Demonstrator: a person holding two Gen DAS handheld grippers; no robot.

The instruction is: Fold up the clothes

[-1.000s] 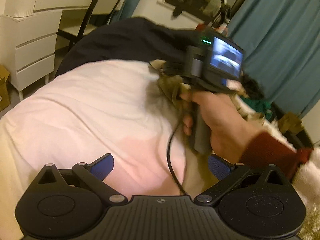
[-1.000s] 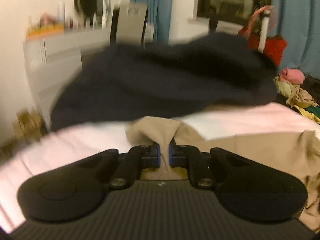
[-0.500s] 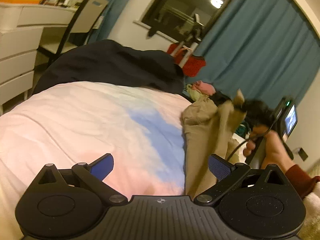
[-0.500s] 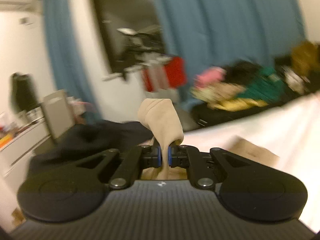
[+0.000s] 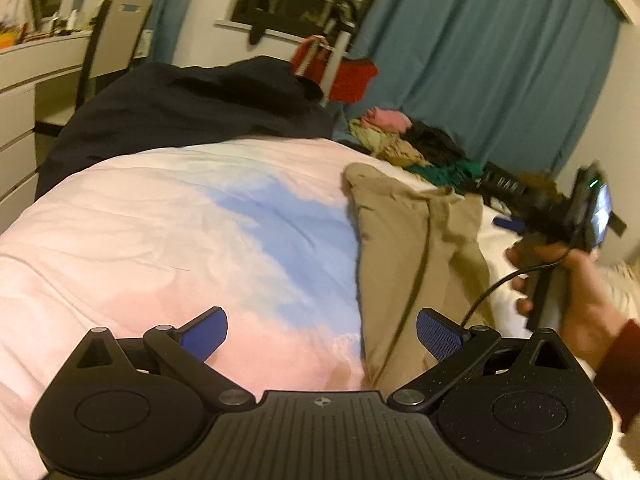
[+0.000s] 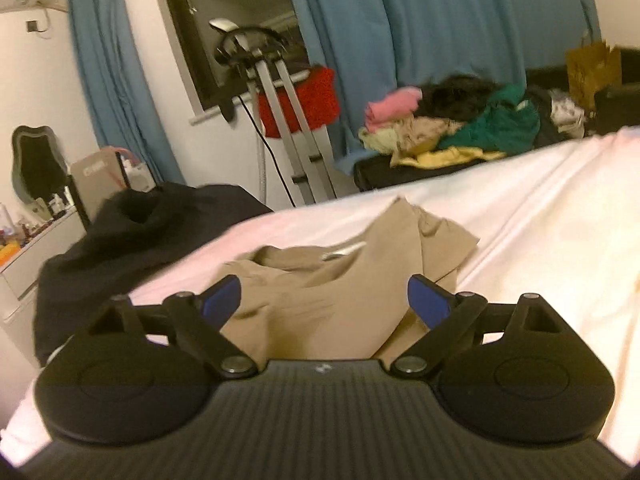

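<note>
A tan garment point(image 5: 404, 248) lies rumpled on the pink and blue bedspread point(image 5: 180, 224), right of centre in the left wrist view. My left gripper point(image 5: 320, 334) hovers open over the spread, the cloth's left edge just inside its right finger. In the right wrist view the same tan garment point(image 6: 332, 280) lies below my right gripper point(image 6: 325, 302), which is open with nothing between its pads. A hand point(image 5: 576, 300) holds the right gripper's body point(image 5: 576, 216) at the far right of the left wrist view.
A dark blanket point(image 5: 192, 108) is heaped at the far end of the bed. A pile of mixed clothes point(image 6: 452, 120) sits beyond the bed by blue curtains point(image 6: 440, 20). White drawers point(image 5: 16, 128) and a chair point(image 5: 108, 40) stand left.
My right gripper has let go of the tan garment and opened; the cloth has dropped onto the bed. The right gripper has swung to the right, away from the left one.
</note>
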